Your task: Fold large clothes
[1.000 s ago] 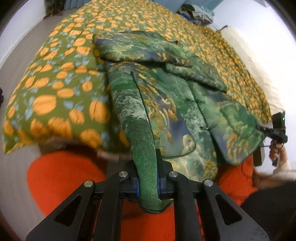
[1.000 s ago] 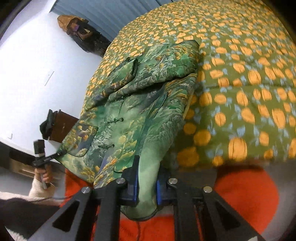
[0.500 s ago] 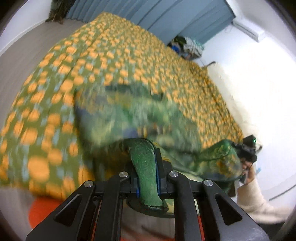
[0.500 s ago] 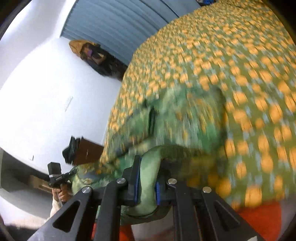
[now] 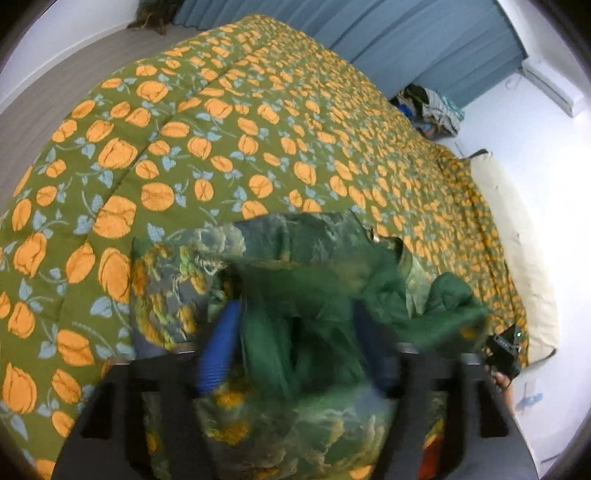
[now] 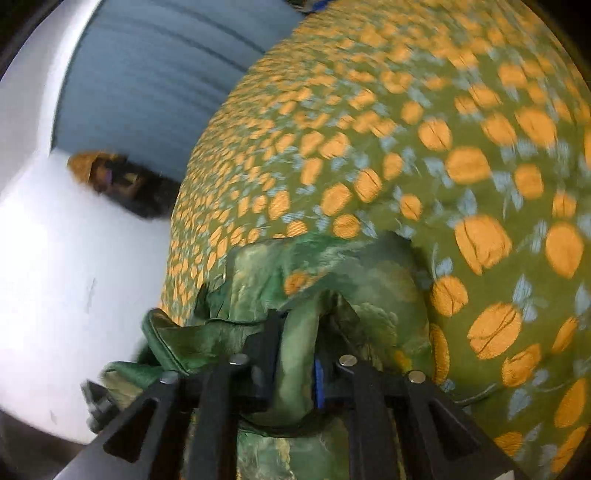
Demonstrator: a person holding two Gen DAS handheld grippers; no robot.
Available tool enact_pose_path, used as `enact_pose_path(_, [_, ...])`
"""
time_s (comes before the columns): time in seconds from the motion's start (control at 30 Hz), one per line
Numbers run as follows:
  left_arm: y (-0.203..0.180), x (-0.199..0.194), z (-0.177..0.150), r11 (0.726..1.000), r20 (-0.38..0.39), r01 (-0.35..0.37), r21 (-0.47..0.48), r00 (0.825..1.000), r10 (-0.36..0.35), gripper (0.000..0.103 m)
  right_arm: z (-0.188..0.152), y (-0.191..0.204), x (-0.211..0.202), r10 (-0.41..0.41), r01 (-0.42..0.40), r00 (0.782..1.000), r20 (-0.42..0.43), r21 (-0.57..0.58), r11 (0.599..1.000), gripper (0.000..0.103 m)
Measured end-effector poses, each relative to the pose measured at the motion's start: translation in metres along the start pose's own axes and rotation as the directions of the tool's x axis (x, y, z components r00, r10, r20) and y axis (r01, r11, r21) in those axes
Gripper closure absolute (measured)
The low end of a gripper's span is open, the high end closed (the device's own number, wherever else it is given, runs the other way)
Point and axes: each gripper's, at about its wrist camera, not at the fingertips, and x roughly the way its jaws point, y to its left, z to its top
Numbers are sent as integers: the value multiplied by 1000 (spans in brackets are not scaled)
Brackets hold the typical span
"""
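Observation:
A green patterned jacket [image 5: 280, 258] lies bunched on the near part of a bed with an orange-flowered quilt [image 5: 221, 129]. My left gripper [image 5: 295, 354] is blurred; its blue pads [image 5: 218, 354] stand wide apart with green fabric loose between them. My right gripper [image 6: 297, 365] is shut on a fold of the jacket's hem [image 6: 295, 354], held over the folded jacket [image 6: 332, 273] on the quilt [image 6: 406, 129].
A cream pillow [image 5: 517, 229] lies along the bed's right edge. A pile of clothes [image 5: 432, 107] sits past the bed by blue curtains [image 5: 388, 33]. The right gripper and hand show in the left view [image 5: 504, 350]. A dark bag [image 6: 122, 181] hangs on the wall.
Both grippers have carried the jacket's lower hem up and forward over its upper part. The left gripper's jaws have opened and the fabric is slipping out. The right stays shut.

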Motion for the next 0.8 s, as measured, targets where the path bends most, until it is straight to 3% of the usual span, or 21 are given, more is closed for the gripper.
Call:
enact_pose_path(0.03, [1,-6,1,1000,14,20,-8,1000,-20,20,1,-3,-1,17,-17,1000,-1,27,999,70])
enact_pose_path(0.1, [3,-17,5,996,38,81,-28,996,-80,15,7,-7,-4,67,-68,998,6,80,995,45])
enact_pose_path(0.17, [8,-35,7,990,82,135,-36,988,-132,13,11,-5,-11,121,-123,992,21,114,986,27])
enact_pose_path(0.27, [9,-44,2,995,90,98,26,991,-100,9,20,3,-30,149,-153,987,61,77,985,23])
enact_pose_path(0.37, [2,-19,-12,990,-20,32,141,999,-30,9,19,26,-36,-27,34,999,47,-147,989,22])
enact_pose_path(0.47, [-6,18,-20,978,-82,-52,204,994,70,11,8,48,-13,-199,186,980,5,-371,910,22])
enact_pose_path(0.57, [-16,46,-18,965,-81,-145,218,983,166,26,-3,67,18,-287,258,958,12,-474,842,22])
enact_pose_path(0.6, [-17,52,-16,961,-82,-172,216,978,193,42,-6,71,23,-303,274,953,23,-496,824,23])
enact_pose_path(0.63, [-18,57,-15,951,-85,-215,221,967,238,61,-9,77,32,-337,309,941,42,-518,798,26])
enact_pose_path(0.67, [-20,59,-15,935,-80,-267,233,953,292,93,-11,83,40,-377,350,924,63,-535,769,41])
enact_pose_path(0.7, [-20,56,-15,927,-66,-286,241,949,310,95,-13,86,43,-411,388,908,86,-546,743,73])
enact_pose_path(0.73, [-21,47,-16,927,-37,-283,247,953,301,97,-18,88,41,-448,435,886,122,-557,708,85])
enact_pose_path(0.8, [-25,23,-14,926,25,-286,248,957,289,99,-23,103,31,-459,483,866,199,-574,661,90])
